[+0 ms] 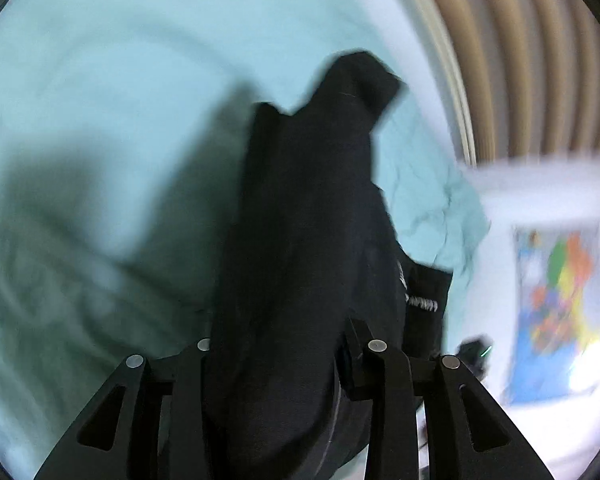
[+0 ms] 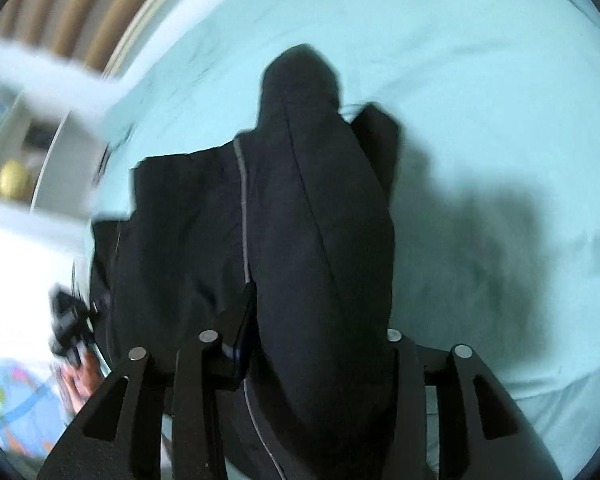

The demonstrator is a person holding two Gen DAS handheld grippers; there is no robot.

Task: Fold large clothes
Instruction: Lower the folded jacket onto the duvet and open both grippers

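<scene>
A large black garment [image 1: 300,220] hangs from my left gripper [image 1: 276,360] above a light teal bed sheet [image 1: 100,80]. The left jaws are shut on a thick bunch of its cloth, which hides the fingertips. In the right wrist view the same black garment [image 2: 300,220], with a grey seam line, hangs from my right gripper [image 2: 316,344], whose jaws are shut on another bunch of it. Both views are blurred by motion. The garment's lower end hangs over the sheet [image 2: 480,60].
The bed's edge [image 1: 452,92] runs beside brown pleated curtains [image 1: 540,60]. A colourful map poster [image 1: 560,300] hangs on a white wall. The other gripper and the hand on it [image 2: 74,340] show at the left of the right wrist view. A shelf [image 2: 16,176] stands there.
</scene>
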